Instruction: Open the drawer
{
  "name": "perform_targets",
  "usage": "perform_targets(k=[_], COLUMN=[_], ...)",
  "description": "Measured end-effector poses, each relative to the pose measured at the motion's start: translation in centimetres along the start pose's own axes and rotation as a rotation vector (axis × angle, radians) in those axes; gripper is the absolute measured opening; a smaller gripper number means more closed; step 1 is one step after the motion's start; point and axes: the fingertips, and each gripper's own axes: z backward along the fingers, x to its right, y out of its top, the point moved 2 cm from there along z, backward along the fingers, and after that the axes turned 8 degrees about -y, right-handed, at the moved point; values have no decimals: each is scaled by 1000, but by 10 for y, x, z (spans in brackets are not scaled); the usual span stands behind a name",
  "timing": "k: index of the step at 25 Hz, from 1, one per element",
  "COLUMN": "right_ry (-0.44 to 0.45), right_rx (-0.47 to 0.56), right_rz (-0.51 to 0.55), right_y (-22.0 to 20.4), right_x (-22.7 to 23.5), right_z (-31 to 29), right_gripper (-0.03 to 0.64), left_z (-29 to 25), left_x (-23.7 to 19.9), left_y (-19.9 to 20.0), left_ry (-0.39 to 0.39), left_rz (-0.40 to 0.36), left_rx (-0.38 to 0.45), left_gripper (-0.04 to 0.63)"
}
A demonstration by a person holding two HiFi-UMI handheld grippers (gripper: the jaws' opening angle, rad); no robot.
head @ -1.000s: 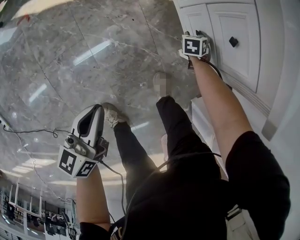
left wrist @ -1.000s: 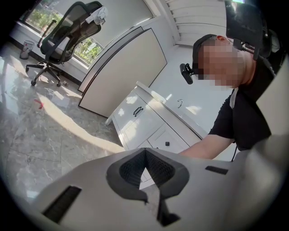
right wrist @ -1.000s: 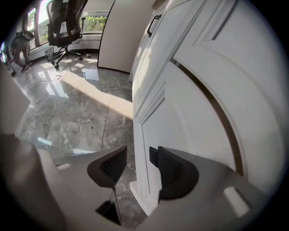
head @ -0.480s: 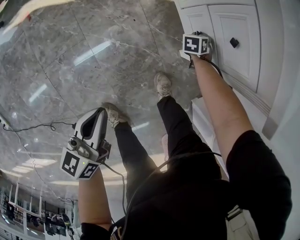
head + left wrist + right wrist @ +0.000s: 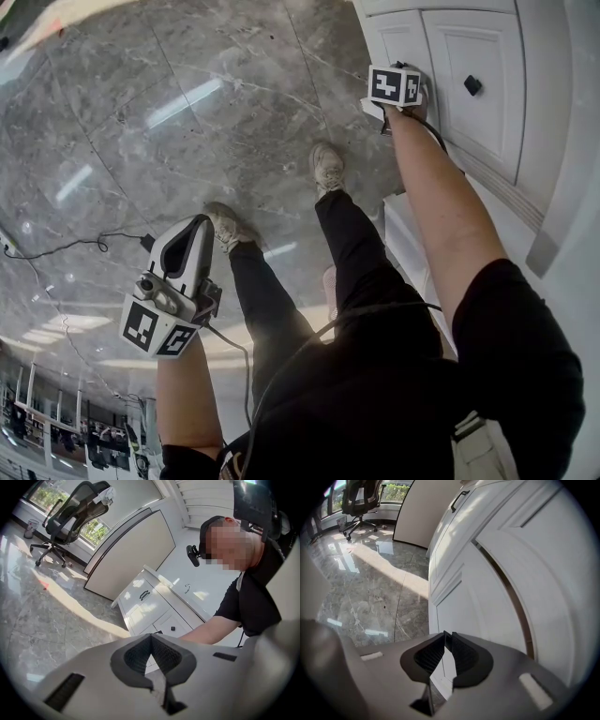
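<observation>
Left gripper [image 5: 198, 225], 8 o'clock, jaws together; right gripper [image 5: 446, 635], 1 o'clock near one black knob [image 5: 472, 84], jaws just closed on nothing

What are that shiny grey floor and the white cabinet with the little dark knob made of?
The floor looks like polished grey marble or marble-look tile: pale veins, thin joints, mirror-like reflections. The cabinet seems to be painted wood or fibreboard, satin white, with routed panel frames. Its knob is small and dark, perhaps metal; too small to tell.
</observation>
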Motion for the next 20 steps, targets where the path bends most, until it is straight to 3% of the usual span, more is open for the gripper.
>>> perform_targets(k=[11,20], right_ry=[-18,-4], right_rx=[-22,29], right_rz=[2,5], right_y=[-1,-4], right_x=[-3,-64], right_z=[4,43], right_gripper=[18,17], left_z=[10,29], left_x=[-5,-1], left_y=[-6,10], left_ry=[1,7], left_rz=[21,3], left_rx=[9,39], left_gripper=[0,0])
